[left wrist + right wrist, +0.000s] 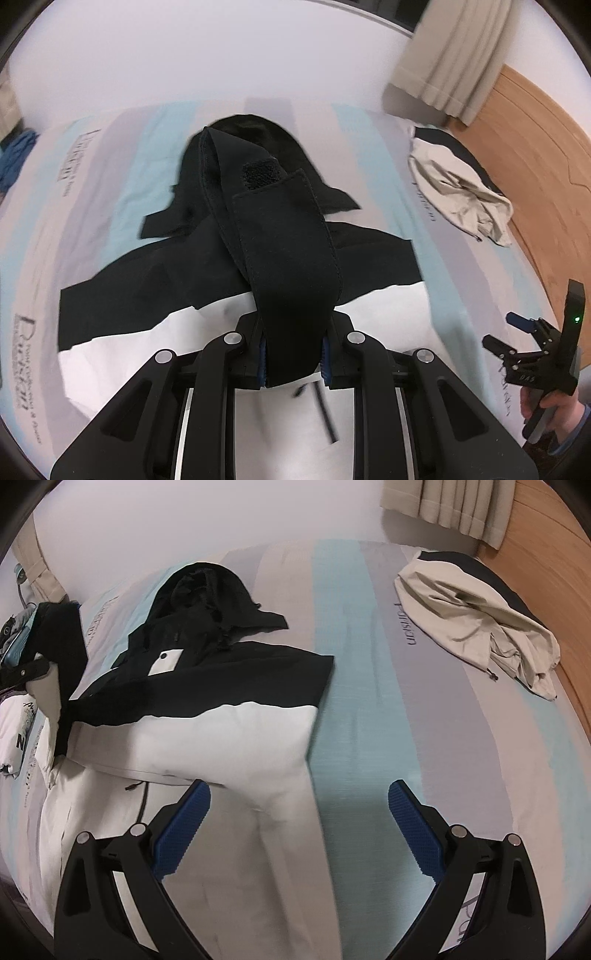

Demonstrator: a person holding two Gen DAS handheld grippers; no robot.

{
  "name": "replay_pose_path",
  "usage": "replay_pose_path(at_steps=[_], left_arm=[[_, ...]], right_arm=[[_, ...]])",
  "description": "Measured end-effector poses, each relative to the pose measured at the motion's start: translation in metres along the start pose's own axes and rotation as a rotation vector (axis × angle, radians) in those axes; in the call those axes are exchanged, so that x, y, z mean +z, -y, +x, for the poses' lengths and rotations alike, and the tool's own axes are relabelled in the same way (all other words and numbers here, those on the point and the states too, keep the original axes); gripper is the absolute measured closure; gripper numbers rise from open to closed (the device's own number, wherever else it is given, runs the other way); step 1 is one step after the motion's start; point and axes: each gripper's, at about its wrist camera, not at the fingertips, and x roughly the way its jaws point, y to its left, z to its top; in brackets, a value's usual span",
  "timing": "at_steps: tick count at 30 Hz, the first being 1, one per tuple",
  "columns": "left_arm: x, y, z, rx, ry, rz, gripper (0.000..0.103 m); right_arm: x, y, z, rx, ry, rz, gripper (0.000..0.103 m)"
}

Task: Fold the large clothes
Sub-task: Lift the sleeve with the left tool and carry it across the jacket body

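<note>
A black and white hooded jacket point(229, 701) lies spread on the striped bed; it also shows in the left wrist view point(155, 291). My left gripper point(293, 360) is shut on the jacket's black sleeve cuff point(291, 266), which has a velcro tab and is lifted over the jacket body. My right gripper point(299, 794) is open and empty, hovering above the jacket's white lower part and the bed. The right gripper also shows in the left wrist view point(517, 332), held by a hand at the right.
A beige garment point(480, 616) lies crumpled at the bed's far right, near a wooden headboard point(554, 554). More clothes point(33, 657) are piled at the left edge. A curtain point(450, 506) hangs behind. The striped bed sheet point(388, 701) lies between the jacket and the beige garment.
</note>
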Motion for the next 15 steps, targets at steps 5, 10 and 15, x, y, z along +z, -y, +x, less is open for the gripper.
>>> replay_pose_path(at_steps=[5, 10, 15], left_arm=[[0.002, 0.041, 0.028, -0.030, -0.035, 0.046, 0.084], [-0.003, 0.077, 0.057, -0.049, -0.075, 0.075, 0.084], [-0.011, 0.108, 0.082, -0.043, -0.107, 0.112, 0.084]], right_arm=[[-0.002, 0.018, 0.003, -0.006, -0.005, 0.009, 0.010], [-0.007, 0.034, 0.005, -0.012, -0.009, 0.024, 0.010], [-0.015, 0.049, 0.010, -0.019, -0.021, 0.042, 0.010]])
